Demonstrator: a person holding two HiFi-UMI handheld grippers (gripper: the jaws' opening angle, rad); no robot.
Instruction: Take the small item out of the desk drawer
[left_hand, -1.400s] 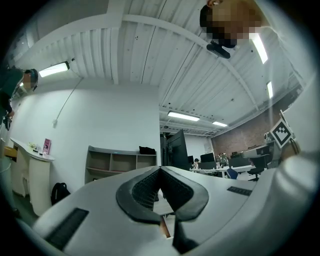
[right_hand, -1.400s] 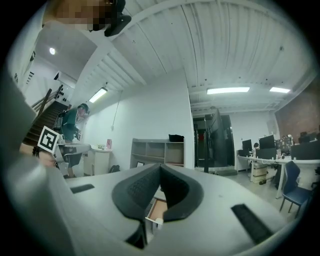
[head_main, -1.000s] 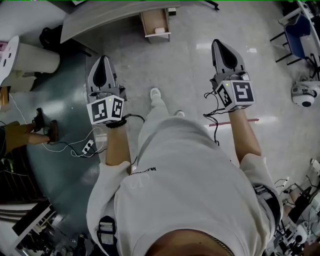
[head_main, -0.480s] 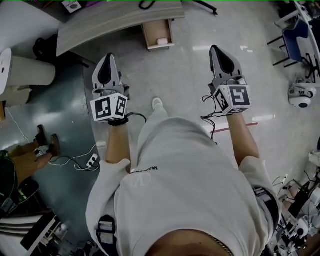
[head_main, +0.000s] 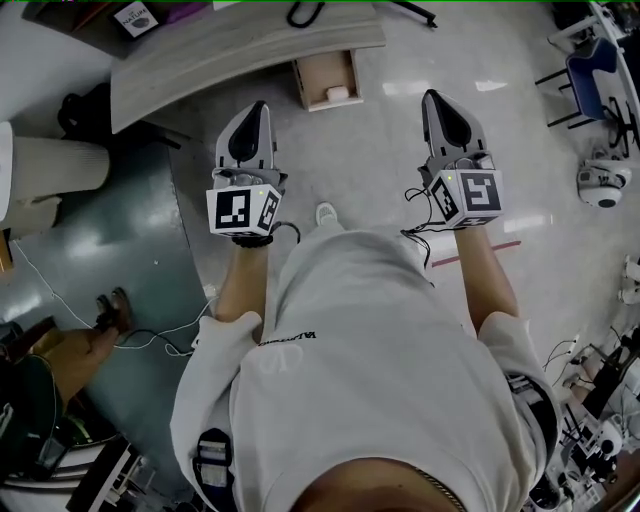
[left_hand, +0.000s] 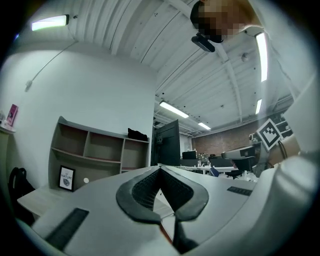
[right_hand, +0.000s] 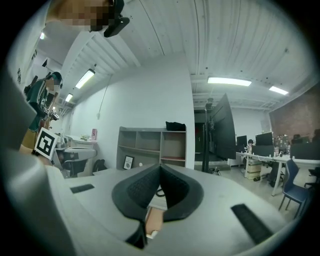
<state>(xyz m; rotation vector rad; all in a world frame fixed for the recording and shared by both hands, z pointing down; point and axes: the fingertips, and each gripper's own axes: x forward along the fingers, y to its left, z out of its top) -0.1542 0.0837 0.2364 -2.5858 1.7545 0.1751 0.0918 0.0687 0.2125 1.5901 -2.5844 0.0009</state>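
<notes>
Head view: desk (head_main: 240, 45) up top, drawer (head_main: 318, 78) hanging open under its front edge. Small item (head_main: 338, 93) is pale and lies inside the drawer, twd its front-right corner; too small to say what it is. Left gripper (head_main: 258, 108) sits short of the drawer, off its left side, not touching. Right gripper (head_main: 432, 98) is out to the drawer's right, further off. Both point roughly level twd the desk.

Left gripper view: pads pressed together, nothing btwn them. Right gripper view: same, tongs closed tight & empty.

Step in hand, I'd say: the approach. Drawer's already open, item not yet picked.

Next move prob calls for one gripper to get over the drawer, tip down, spread its jaws enough to straddle the item, then pinch. The drawer's walls stand close to the item, so angle of entry will matter.
</notes>
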